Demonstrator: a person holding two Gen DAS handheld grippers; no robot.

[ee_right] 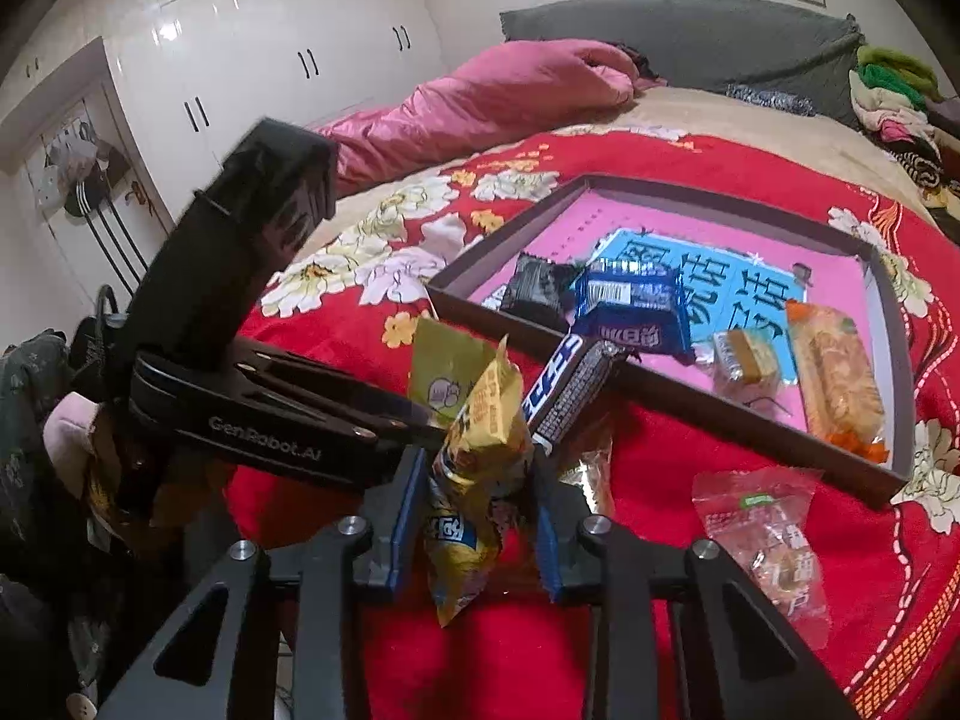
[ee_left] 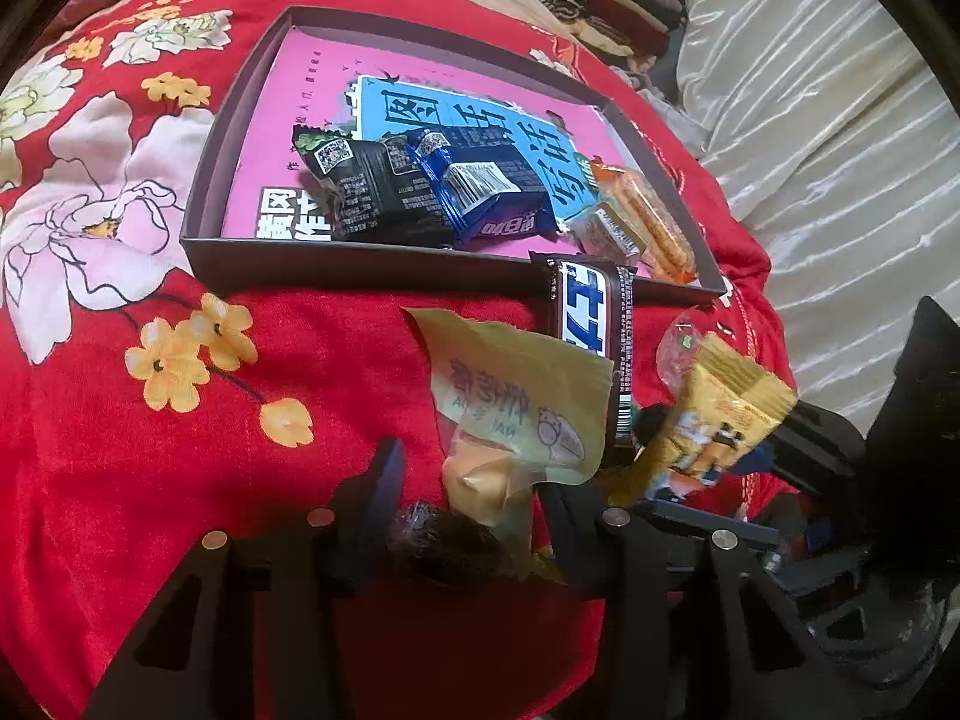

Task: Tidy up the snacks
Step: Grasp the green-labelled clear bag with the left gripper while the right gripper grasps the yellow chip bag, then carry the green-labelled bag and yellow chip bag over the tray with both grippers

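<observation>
A dark shallow box (ee_left: 204,180) (ee_right: 678,396) with a pink and blue lining lies on the red floral blanket and holds a black packet (ee_left: 372,192), a blue packet (ee_left: 480,192) (ee_right: 630,306), a small wrapped cake (ee_right: 741,354) and an orange cracker pack (ee_right: 840,384). A Snickers bar (ee_left: 591,336) (ee_right: 570,390) leans on the box's near wall. My left gripper (ee_left: 474,504) stands open around a pale yellow snack packet (ee_left: 516,402). My right gripper (ee_right: 480,510) is shut on a yellow snack packet (ee_right: 480,444) (ee_left: 726,414).
A clear wrapped snack (ee_right: 768,540) lies on the blanket at the right, near the box's corner. A pink quilt (ee_right: 498,96) and a pile of clothes (ee_right: 894,96) lie at the far end of the bed. White wardrobes (ee_right: 270,48) stand beyond.
</observation>
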